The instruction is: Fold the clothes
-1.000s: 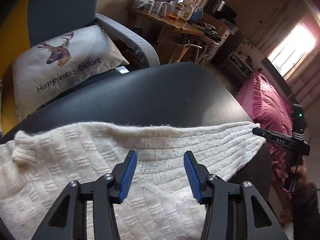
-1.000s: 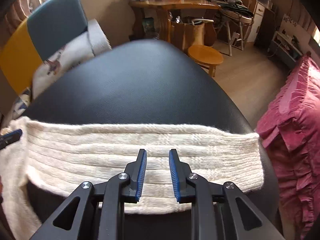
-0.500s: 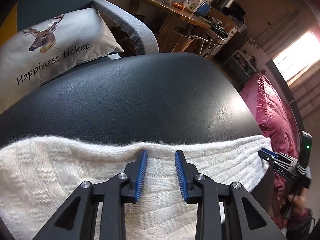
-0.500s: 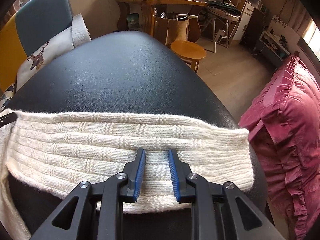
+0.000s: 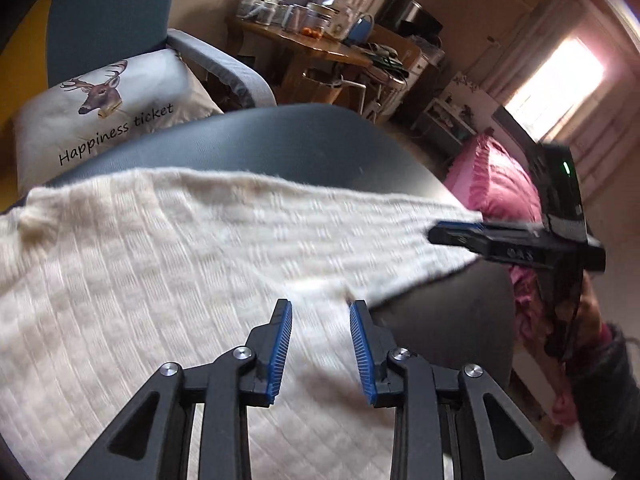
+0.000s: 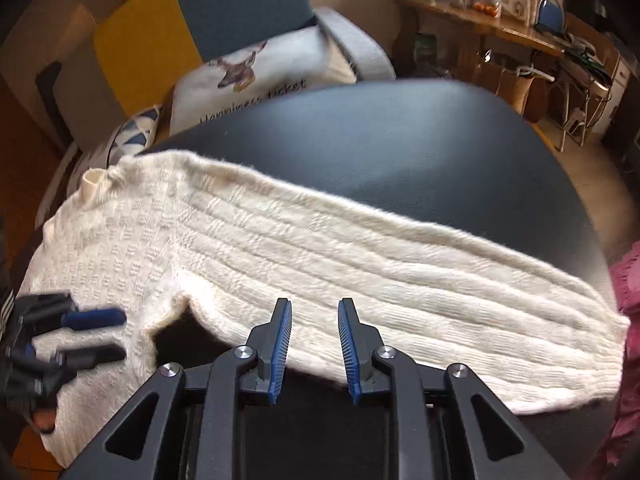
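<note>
Pretty clearly someone's lived-in home, a bedroom-slash-living room. The landmark is the black padded counter (image 6: 400, 152) in the middle. Behind it sits an armchair (image 6: 240, 4) with a deer-print "Happiness ticket" cushion (image 5: 112, 108). Beyond that chair, a wooden side table (image 5: 312, 46) crowded with jars. Off the counter's right side, a bed with a pink ruffled cover (image 5: 500, 184) under a sunny window (image 5: 560, 76).

Both wrist cameras are looking steeply down, close over the black table (image 5: 304, 140) toward its far edge; each is catching the white sweater (image 6: 360, 264) and the other's gripper.
</note>
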A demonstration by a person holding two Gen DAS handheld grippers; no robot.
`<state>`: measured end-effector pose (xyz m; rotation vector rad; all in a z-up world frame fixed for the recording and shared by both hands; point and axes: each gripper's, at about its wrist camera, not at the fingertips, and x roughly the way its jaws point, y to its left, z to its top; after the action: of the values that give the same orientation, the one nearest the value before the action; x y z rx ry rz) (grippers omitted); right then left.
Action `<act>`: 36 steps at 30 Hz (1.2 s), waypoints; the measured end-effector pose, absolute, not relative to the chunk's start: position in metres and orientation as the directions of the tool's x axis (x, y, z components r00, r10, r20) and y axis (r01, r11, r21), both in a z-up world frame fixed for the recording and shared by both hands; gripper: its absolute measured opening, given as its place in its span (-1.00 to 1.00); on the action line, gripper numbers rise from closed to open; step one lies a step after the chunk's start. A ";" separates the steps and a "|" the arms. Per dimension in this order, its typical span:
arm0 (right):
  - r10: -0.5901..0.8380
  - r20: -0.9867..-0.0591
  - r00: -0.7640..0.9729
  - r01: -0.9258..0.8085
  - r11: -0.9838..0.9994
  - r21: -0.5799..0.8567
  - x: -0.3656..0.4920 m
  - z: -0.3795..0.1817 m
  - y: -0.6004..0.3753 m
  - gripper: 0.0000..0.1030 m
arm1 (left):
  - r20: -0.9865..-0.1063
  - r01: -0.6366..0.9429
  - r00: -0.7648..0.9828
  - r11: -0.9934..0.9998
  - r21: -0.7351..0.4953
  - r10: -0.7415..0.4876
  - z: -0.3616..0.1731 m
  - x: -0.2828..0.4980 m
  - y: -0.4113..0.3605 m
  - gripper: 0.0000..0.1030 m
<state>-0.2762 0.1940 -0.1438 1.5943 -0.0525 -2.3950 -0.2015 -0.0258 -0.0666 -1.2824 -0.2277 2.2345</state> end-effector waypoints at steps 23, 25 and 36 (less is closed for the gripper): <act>-0.268 -0.925 -0.271 0.342 -0.925 0.167 -0.295 -0.155 0.114 -0.58 | -0.674 -0.323 -0.387 -0.777 -0.540 0.629 -0.089 -0.126 -0.041 -0.30; -0.218 -0.942 -0.255 0.331 -0.935 0.127 -0.302 -0.168 0.108 -0.58 | -0.698 -0.319 -0.381 -0.795 -0.516 0.606 -0.096 -0.121 -0.043 -0.30; -0.185 -0.945 -0.271 0.264 -0.958 0.112 -0.310 -0.168 0.118 -0.65 | -0.711 -0.314 -0.341 -0.787 -0.531 0.616 -0.128 -0.102 -0.039 -0.30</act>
<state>-0.3103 0.1183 -0.1678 1.6949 0.0973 -2.3000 -0.1024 -0.0386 -0.1283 -1.3244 -0.4057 2.1477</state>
